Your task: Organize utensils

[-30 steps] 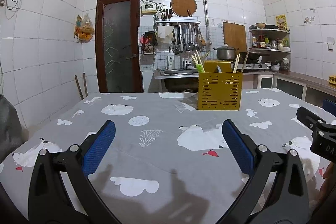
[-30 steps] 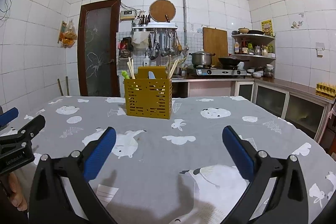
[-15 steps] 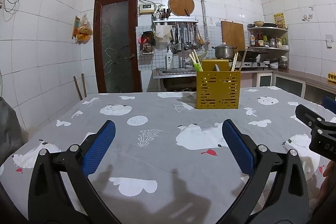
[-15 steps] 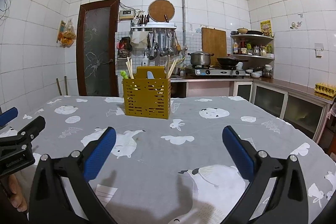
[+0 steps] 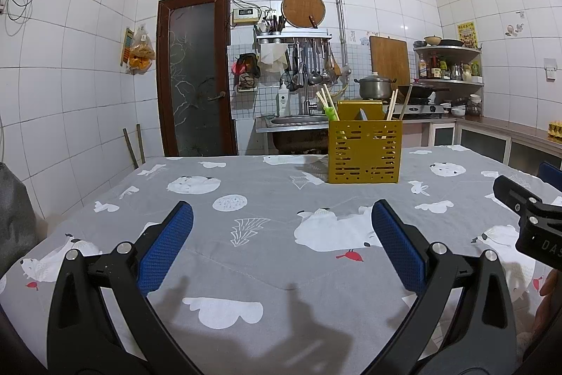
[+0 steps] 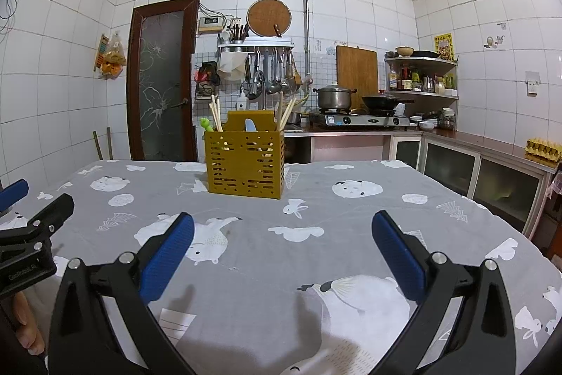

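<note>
The left hand-held gripper (image 5: 281, 234) and the right hand-held gripper (image 6: 282, 241) both hover low over the tabletop (image 5: 267, 262), fingers spread wide apart and holding nothing. The yellow utensil holder (image 6: 244, 166) stands upright at the frame's centre, chopsticks (image 6: 215, 116) and a green-topped utensil (image 6: 207, 124) sticking up from it.
</note>
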A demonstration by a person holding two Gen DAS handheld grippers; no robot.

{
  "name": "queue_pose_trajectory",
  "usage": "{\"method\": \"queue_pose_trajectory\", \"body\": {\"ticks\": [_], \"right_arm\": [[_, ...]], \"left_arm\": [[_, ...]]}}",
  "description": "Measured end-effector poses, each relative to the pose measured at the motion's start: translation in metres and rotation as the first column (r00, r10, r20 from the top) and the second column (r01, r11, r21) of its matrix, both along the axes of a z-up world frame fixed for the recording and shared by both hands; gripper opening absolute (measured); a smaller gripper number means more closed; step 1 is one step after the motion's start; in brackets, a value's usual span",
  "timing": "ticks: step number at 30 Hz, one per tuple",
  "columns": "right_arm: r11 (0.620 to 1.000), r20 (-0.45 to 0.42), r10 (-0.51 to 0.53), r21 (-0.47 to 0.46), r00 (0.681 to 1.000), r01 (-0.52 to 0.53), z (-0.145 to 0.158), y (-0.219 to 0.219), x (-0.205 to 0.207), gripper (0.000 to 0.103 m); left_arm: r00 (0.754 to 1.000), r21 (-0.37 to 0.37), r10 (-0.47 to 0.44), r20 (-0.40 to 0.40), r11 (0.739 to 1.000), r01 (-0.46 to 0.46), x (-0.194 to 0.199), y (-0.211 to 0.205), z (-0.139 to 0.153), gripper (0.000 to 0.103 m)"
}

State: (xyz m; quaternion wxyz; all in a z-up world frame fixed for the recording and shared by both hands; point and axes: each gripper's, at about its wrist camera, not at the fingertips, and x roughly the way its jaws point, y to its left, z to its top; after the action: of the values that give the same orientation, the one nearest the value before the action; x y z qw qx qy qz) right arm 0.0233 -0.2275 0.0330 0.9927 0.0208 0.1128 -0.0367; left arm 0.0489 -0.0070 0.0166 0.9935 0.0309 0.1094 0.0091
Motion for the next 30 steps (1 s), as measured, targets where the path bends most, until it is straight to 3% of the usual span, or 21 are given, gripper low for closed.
{"method": "queue_pose_trajectory", "body": {"ticks": [30], "right_arm": [[1.000,0.000,0.000,0.000,1.000,0.000,0.0002,-0.0004,-0.0006,0.099]], "left_arm": [[1.000,0.002,-0.002,0.007,1.000,0.002,-0.0017,-0.0010,0.0032,0.098]]}}
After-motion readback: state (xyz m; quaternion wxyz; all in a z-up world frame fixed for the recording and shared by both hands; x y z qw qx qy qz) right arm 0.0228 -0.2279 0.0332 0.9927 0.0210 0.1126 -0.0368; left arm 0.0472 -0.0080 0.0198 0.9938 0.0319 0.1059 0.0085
